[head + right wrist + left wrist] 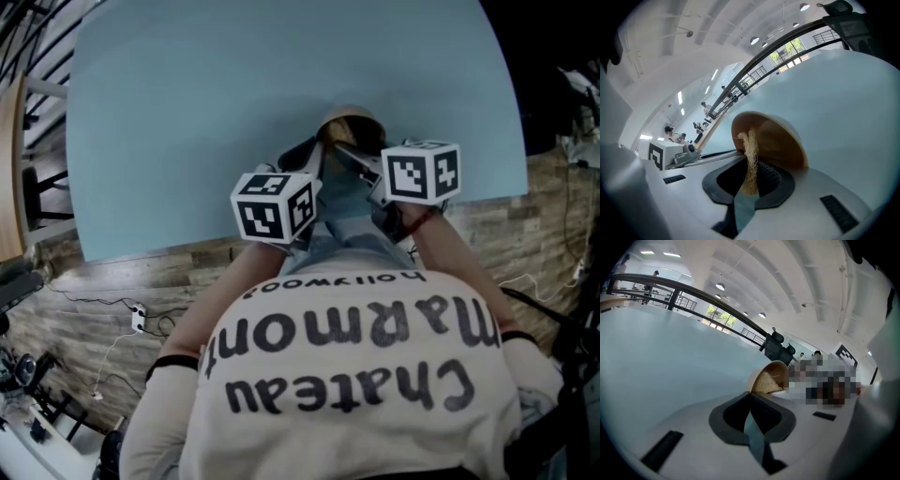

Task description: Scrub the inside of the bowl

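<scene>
Pale blue and round, the desk (187, 112) fills the upper half of the head view. The bowl (349, 120) is at the desk's lower middle edge in that view, tipped on its side so that its tan inside faces the person. The left tool (750, 393) has its jaws pressed together on the bowl's rim, at the lower left of the opening. That grip seems to be what holds the bowl tilted. The right tool (750, 161) is clamped on a strip of pale fibrous scrubber (750, 140). The strip stands up from the jaws and reaches into the bowl, apparently against the inner wall near the left of the opening in the right gripper view.

The step in hand looks like the scrubbing itself, at or near its start. To do it well, the left grip needs to be firm, since a thin rim could slip or twist under a sideways push. The scrubber looks soft and likely to bend, so it is better laid flat against the wall than poked in tip first. Sweep it round the curve from rim to bottom, and keep the hard jaws off the bowl.
</scene>
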The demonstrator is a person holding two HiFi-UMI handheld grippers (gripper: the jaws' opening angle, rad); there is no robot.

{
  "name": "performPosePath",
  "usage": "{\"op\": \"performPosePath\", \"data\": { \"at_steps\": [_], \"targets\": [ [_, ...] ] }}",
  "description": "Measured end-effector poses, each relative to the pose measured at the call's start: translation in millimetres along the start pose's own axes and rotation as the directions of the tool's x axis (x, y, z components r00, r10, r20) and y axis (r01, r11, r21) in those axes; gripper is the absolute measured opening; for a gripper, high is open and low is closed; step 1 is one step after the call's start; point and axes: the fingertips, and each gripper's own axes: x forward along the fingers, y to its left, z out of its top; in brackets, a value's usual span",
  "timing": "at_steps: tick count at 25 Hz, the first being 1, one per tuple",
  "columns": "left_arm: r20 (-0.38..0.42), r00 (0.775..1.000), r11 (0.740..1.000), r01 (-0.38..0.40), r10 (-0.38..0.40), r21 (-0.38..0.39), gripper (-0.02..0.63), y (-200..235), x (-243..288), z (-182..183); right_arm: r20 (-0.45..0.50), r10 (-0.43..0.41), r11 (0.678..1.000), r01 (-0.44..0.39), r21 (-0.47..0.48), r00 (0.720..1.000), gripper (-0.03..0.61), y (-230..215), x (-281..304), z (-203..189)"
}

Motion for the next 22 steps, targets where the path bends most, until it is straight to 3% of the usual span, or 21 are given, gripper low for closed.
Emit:
{"op": "performPosePath", "data": {
  "at_steps": [8,22],
  "targets": [
    [0.016,1.0,0.999,-0.003,0.002,0.041,0.008,-4.1,-2.0,2.6,0.033,0.025,1.0,-0.025,0.01,0.999,0.063,5.2,-1.1,8.6],
    [0.01,1.0,0.998,-0.021,0.02,0.052,0.008,-8.2,-8.9,-4.1,-0.035,-0.01,0.999,0.008,-0.038,0.999,0.063,-3.8,-1.0,-14.7]
  ]
}}
